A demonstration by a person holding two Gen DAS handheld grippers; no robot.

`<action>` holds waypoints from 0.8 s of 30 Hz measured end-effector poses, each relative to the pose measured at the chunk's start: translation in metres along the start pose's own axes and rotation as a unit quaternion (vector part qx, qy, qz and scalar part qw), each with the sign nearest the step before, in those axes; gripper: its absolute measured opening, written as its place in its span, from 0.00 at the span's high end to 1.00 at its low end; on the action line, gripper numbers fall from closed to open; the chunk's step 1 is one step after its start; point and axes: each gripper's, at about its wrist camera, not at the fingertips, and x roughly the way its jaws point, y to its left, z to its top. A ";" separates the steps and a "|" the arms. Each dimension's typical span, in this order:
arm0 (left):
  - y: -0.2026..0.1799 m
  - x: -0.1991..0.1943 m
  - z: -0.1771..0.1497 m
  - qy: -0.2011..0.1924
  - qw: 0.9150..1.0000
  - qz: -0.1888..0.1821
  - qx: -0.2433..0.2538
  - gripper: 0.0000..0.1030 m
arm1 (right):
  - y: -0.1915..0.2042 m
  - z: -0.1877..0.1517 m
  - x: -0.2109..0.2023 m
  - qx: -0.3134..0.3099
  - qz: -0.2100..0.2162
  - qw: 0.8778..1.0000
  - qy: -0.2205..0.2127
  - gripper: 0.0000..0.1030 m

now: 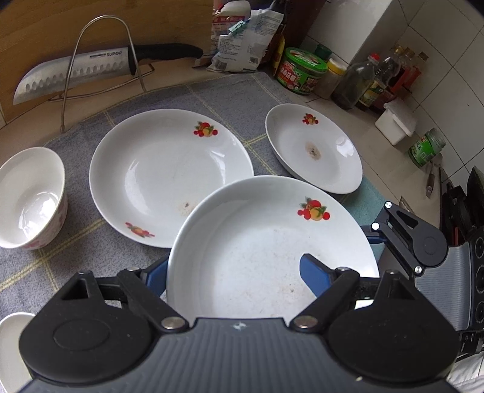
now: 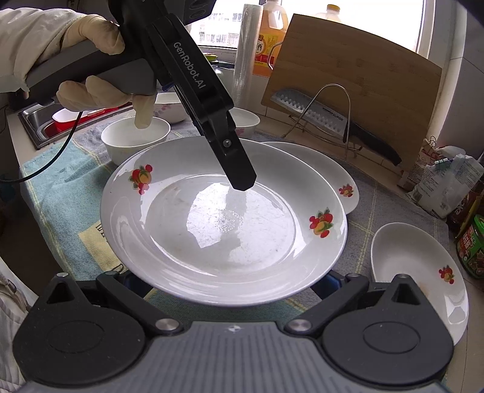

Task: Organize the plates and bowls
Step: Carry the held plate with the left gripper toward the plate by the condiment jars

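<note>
Gripping the near rim of a white ceramic plate with red-orange fruit decals (image 1: 272, 241), the left gripper (image 1: 233, 279) shows at bottom centre of the left wrist view: one blue pad sits under the rim at left, the other blue pad (image 1: 314, 279) lies on the plate's inner face at right. Plate is tilted, raised off the cloth.

The right gripper (image 1: 402, 238) reaches that plate's edge from the lower right of the same view; its pads are hidden behind the rim. In the right wrist view the plate (image 2: 224, 223) fills the centre with its near rim over the right gripper's fingers. Can't tell whether those jaws clamp it or just sit under it.

Behind the held plate, centre frame, a second matching white plate (image 1: 169, 175) lies flat on the grey-blue checked cloth (image 1: 211, 96). A third matching plate (image 1: 314, 148) lies at upper right, partly off the cloth, well apart from the second.

A white bowl with red pattern outside (image 1: 30, 196) stands at the left edge.

Far back, upper left: a steel chef's knife with black handle (image 1: 75, 72) in a wire rack (image 1: 99, 57) against a wooden board (image 1: 90, 24).
</note>
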 end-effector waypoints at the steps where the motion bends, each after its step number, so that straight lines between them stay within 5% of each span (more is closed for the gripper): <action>1: -0.002 0.002 0.004 -0.002 1.000 -0.001 0.000 0.15 | -0.003 0.000 -0.001 0.001 -0.002 1.000 0.000 0.00; 24: -0.044 0.058 0.087 -0.003 0.999 -0.024 0.046 0.15 | -0.089 -0.018 -0.013 0.029 -0.048 0.998 0.006 0.00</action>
